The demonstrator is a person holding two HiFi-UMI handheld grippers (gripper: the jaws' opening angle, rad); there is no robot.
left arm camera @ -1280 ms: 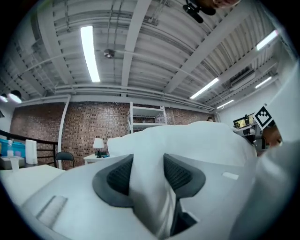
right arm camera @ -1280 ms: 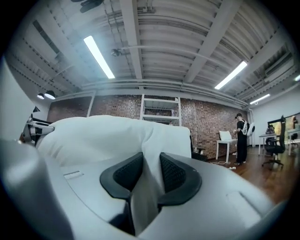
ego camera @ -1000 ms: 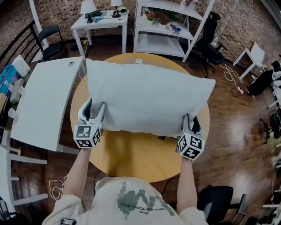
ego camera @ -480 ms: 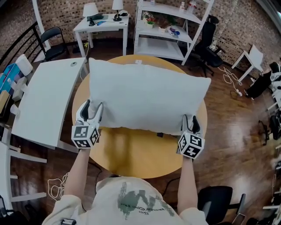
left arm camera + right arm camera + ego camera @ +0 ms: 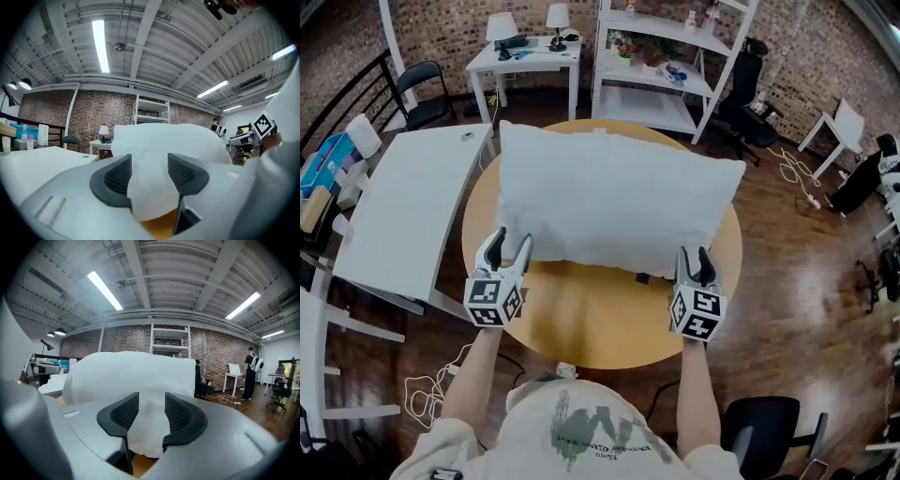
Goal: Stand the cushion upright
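Observation:
A large pale grey cushion (image 5: pixel 614 202) stands on its long edge across the round yellow table (image 5: pixel 591 328). My left gripper (image 5: pixel 508 246) is at the cushion's lower left corner and my right gripper (image 5: pixel 694 260) is at its lower right corner. In the left gripper view the cushion (image 5: pixel 159 140) rises ahead, and a corner of it shows in the gap of the left gripper (image 5: pixel 149 171). The ribbed pads are bare, so the jaws are open. The right gripper view shows the same: the cushion (image 5: pixel 136 371) is beyond the open right gripper (image 5: pixel 151 411).
A white table (image 5: pixel 403 211) adjoins the round table on the left. Behind are a white shelf unit (image 5: pixel 661 56), a small white desk with lamps (image 5: pixel 525 56) and a black chair (image 5: pixel 427 89). An office chair (image 5: pixel 769 422) stands at my right.
Both grippers have drawn back toward me from the cushion's lower corners, and their fingers now show in full. The cushion stays standing on the table.

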